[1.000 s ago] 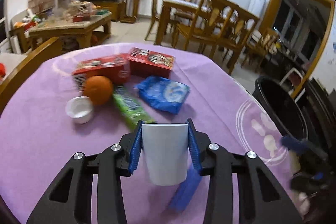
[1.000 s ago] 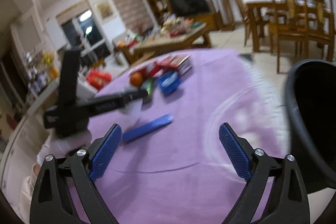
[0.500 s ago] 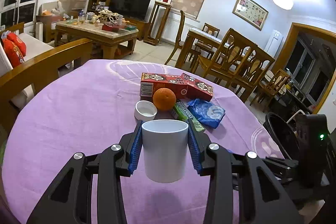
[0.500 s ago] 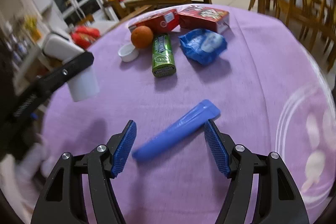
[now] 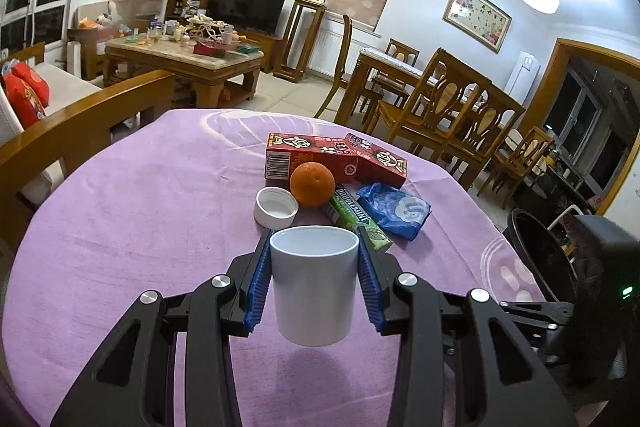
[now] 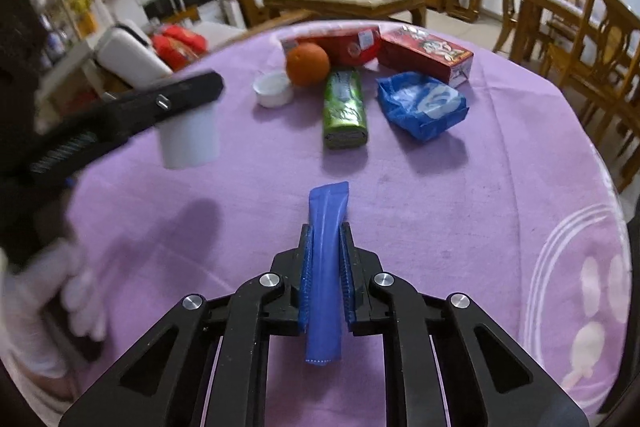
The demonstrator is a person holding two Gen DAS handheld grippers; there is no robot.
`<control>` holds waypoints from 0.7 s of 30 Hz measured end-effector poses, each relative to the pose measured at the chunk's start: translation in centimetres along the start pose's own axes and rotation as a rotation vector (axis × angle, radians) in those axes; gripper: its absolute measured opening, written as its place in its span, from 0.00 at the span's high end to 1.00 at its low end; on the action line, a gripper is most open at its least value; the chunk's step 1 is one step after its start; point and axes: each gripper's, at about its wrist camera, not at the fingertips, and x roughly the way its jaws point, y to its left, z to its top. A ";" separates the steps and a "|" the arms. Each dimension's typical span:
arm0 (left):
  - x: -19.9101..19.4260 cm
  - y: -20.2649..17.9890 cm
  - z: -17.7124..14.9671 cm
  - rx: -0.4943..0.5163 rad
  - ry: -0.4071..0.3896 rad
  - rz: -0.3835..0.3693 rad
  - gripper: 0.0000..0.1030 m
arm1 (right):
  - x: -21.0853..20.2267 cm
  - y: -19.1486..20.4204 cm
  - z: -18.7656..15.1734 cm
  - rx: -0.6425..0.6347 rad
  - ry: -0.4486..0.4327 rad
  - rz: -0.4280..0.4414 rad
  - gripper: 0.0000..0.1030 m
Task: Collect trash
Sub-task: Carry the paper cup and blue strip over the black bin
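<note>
My left gripper [image 5: 314, 242] is shut on an upright white cup [image 5: 314, 291], held a little above the purple tablecloth [image 5: 140, 207]. The right wrist view shows that cup [image 6: 190, 139] hanging at the left. My right gripper [image 6: 326, 229] is closing on a long blue packet [image 6: 328, 203]; its pads press both sides and the packet's far end sticks out ahead on the cloth. Beyond lie an orange [image 5: 312, 183], a white lid [image 5: 276, 207], a green gum pack [image 5: 356, 217], a crumpled blue wrapper [image 5: 394, 209] and two red cartons [image 5: 308, 155].
A black bin [image 5: 536, 255] stands off the table's right edge. A wooden chair back [image 5: 80, 123] borders the table on the left, and dining chairs [image 5: 452, 107] stand behind it. A gloved hand [image 6: 80, 299] shows at the left of the right wrist view.
The right gripper swung from the bin side down over the blue packet and its wide jaws closed onto it. The left gripper shifted with the cup, then held still.
</note>
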 end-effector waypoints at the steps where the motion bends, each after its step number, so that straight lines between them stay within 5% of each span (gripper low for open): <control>1: -0.2 -0.1 0.0 0.004 -0.009 0.011 0.61 | -0.8 -0.1 -0.1 0.008 -0.035 0.021 0.87; 11: -1.5 -3.4 -0.7 0.086 -0.056 -0.027 0.61 | -8.6 -2.8 -2.9 0.134 -0.303 0.134 0.87; 21: -0.9 -13.8 -1.6 0.220 -0.048 -0.168 0.61 | -17.0 -10.6 -7.8 0.294 -0.493 0.095 0.87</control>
